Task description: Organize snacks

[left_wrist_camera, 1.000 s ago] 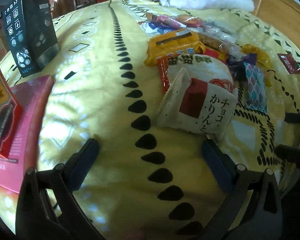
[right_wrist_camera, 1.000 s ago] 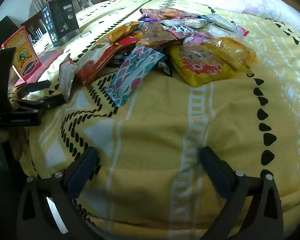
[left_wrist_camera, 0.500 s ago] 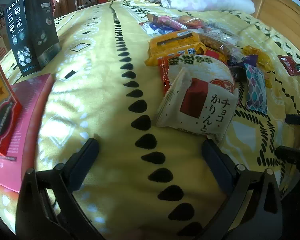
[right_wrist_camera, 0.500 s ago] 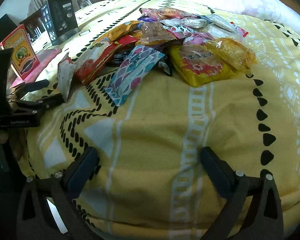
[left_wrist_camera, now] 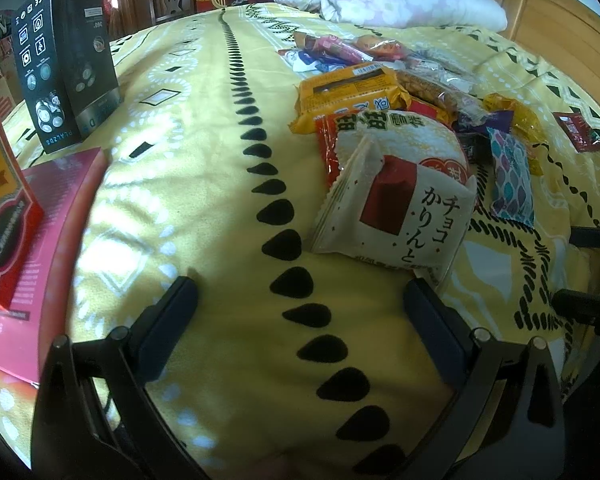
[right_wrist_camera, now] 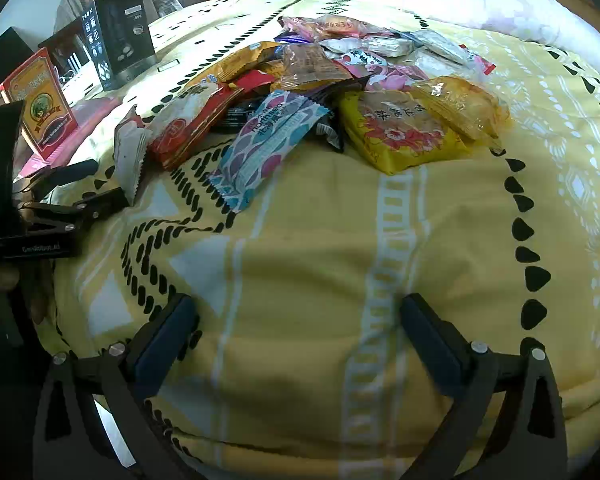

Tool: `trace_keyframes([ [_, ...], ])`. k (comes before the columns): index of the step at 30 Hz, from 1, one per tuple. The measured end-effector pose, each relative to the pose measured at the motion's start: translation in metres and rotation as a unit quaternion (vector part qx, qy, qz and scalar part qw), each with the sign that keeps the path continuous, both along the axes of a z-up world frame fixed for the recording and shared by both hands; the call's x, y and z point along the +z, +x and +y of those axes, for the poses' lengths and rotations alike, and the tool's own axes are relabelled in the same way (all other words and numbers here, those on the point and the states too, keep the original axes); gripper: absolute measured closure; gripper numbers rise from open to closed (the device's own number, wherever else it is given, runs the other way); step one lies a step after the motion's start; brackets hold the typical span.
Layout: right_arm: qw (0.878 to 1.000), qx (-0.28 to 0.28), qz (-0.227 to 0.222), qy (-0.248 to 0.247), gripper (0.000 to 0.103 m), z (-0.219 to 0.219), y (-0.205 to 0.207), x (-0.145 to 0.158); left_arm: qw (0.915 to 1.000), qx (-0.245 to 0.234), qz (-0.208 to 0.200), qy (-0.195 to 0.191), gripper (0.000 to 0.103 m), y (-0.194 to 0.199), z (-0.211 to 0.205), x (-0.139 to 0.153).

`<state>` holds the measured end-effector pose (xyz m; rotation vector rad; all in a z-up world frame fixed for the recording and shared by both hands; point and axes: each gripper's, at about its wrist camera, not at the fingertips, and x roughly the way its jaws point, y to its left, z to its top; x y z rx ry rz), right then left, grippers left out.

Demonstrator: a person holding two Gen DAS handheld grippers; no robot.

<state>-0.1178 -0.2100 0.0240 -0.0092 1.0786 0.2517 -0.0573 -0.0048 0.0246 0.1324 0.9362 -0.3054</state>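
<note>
The left gripper (left_wrist_camera: 300, 300) hangs spread wide and empty above the yellow bedspread (left_wrist_camera: 204, 184), as does the right gripper (right_wrist_camera: 300, 316). The white snack packet (left_wrist_camera: 396, 208) lies just beyond the left gripper's right finger, its long axis running away toward the snack heap (right_wrist_camera: 340, 88), printed face up.

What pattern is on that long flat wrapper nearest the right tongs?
Teal, purple and pink scales; right wrist view.
</note>
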Motion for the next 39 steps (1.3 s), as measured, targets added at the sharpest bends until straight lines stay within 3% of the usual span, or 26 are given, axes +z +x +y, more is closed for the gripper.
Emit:
trace_keyframes([
  [31, 1.000, -0.001, -0.001, 0.000, 0.000, -0.0001, -0.0007, -0.0004, 1.0000, 0.005, 0.005, 0.001, 0.000, 0.0010, 0.0010, -0.0003],
  [35, 1.000, -0.001, -0.001, 0.001, 0.000, -0.0003, -0.0006, -0.0006, 0.9997, 0.012, 0.020, 0.003, 0.000, 0.0022, 0.0019, 0.0008],
  [39, 1.000, -0.002, -0.002, 0.006, 0.000, -0.0016, -0.0003, 0.0008, 0.9981, 0.010, 0.061, -0.003, 0.001, 0.0027, 0.0064, 0.0084],
])
